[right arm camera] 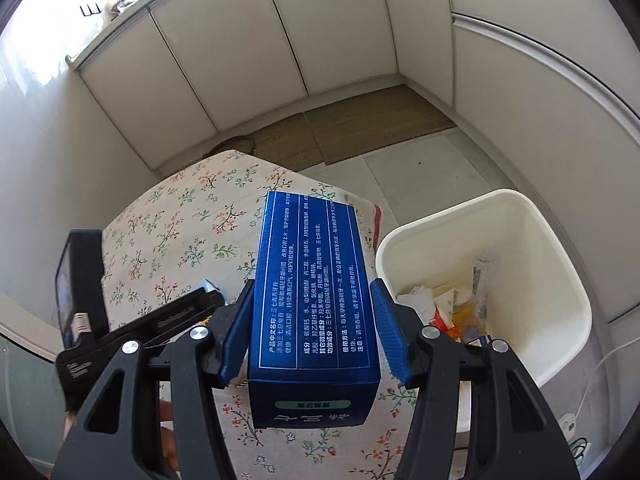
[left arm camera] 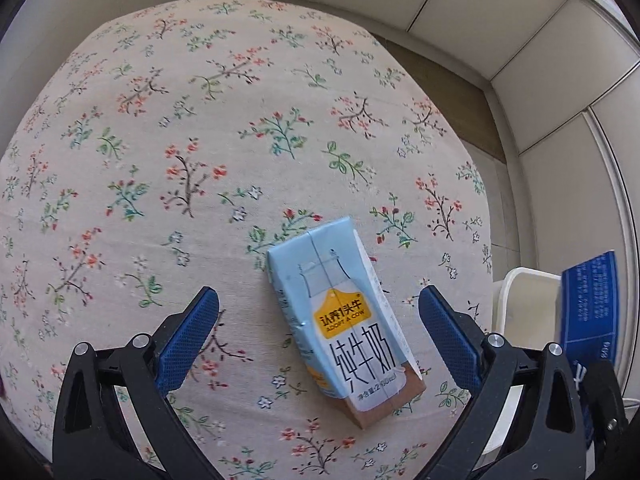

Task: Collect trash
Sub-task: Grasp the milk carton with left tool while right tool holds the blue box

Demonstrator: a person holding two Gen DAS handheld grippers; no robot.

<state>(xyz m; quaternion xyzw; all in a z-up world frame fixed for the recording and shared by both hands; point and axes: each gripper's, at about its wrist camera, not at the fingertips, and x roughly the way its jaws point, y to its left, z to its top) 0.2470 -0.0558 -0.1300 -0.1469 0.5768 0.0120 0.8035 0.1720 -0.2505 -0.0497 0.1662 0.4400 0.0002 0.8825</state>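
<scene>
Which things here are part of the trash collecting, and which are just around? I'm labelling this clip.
Part of the job:
- milk carton, lying on the tablecloth
- blue box, held in the right tool
- white bin, already holding trash

Just around:
- floral tablecloth
- floor mat

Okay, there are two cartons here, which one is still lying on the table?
The light blue milk carton, lying flat on the floral tablecloth between the open left gripper. The dark blue box is clamped in the right gripper.
</scene>
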